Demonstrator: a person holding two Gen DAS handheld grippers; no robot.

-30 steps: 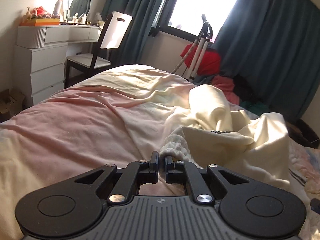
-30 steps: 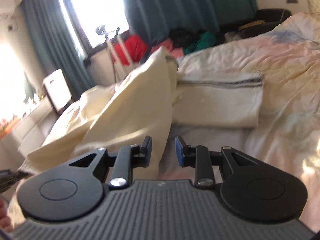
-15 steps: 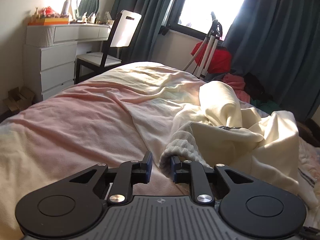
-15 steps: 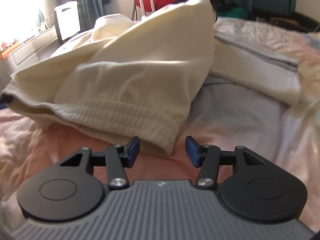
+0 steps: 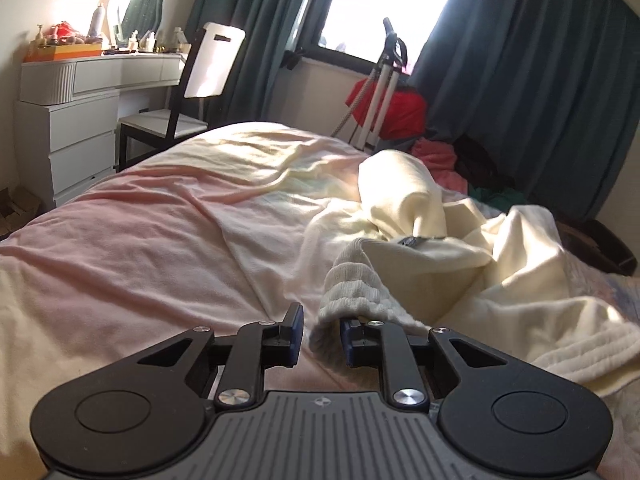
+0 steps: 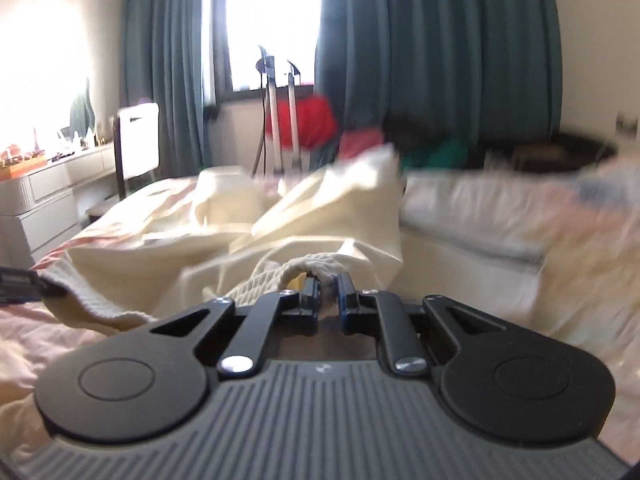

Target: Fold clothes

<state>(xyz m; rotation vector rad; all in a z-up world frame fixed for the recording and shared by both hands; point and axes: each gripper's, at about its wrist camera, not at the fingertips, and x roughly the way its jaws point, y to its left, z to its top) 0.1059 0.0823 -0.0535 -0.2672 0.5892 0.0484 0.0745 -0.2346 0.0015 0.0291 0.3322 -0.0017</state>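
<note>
On the bed [image 5: 132, 248], covered by a pink and pale yellow sheet, lies a cream garment [image 5: 460, 280] in a loose, rumpled heap toward the right side of the left wrist view. Its ribbed hem [image 5: 356, 288] curls over toward the left gripper [image 5: 320, 332], whose jaws stand apart; the corner of the hem hangs in the gap and drapes over the right finger [image 5: 350, 330], while the left finger sits clear of the cloth. From the right wrist view, which is blurred, the right gripper [image 6: 328, 294] has its 2 fingers drawn close together around a bunched fold of the ribbed hem [image 6: 308, 262], so the jaws appear clenched on the cream garment [image 6: 320, 208], with only a narrow slit between the blue pads. The fabric rises behind this gripper into a peak and spreads left across the sheet. At the far left edge of that view, a dark part of the other tool [image 6: 20, 284] touches the hem's other end. Beyond the bed stand a white dresser [image 5: 68, 120] with a mirror and small items on top, a chair [image 5: 192, 92] with a white back, teal curtains [image 5: 520, 80] framing a bright window, a white tripod-like stand [image 5: 384, 84], and a pile of red and green clothes [image 5: 400, 120].
</note>
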